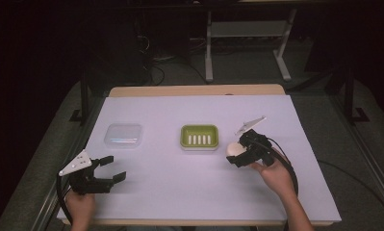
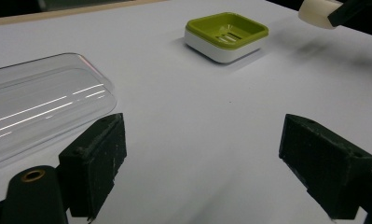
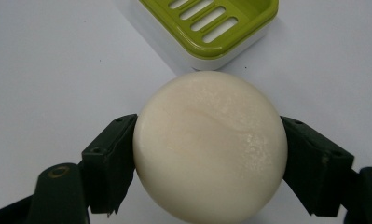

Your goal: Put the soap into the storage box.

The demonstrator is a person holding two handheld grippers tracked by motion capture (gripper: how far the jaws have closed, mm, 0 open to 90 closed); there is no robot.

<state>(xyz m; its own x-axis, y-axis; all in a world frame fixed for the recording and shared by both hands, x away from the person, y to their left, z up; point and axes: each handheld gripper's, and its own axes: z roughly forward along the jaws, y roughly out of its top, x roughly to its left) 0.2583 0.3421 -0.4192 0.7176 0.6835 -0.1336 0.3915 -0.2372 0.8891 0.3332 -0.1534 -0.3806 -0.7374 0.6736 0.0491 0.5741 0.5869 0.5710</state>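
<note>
Counter (image 1: 180, 192) covered by a white sheet; wooden strip visible along the far edge.

Right claw (image 1: 237, 155): jaws clamped on a round, cream-white soap bar (image 1: 234, 149), one jaw on each side of it. In the right gripper view the soap bar (image 3: 210, 144) sits squarely between the two black jaws, lifted off the sheet (its blurred shadow is seen on the counter in the left gripper view). Position: right of centre, just beside the right side of the soap dish.

Soap dish (image 1: 199, 137): green slotted tray on a white base, near the counter's centre, upright, nothing in it. Slots visible in the right gripper view (image 3: 211, 28).

Clear plastic lid (image 1: 123, 135): lying flat, left of the dish and well apart from it, toward the left edge.

Left claw (image 1: 110, 169): jaws spread wide, holding nothing, near the front left corner. In the left gripper view the lid (image 2: 39, 107) lies just beyond its left jaw, not touching.
</note>
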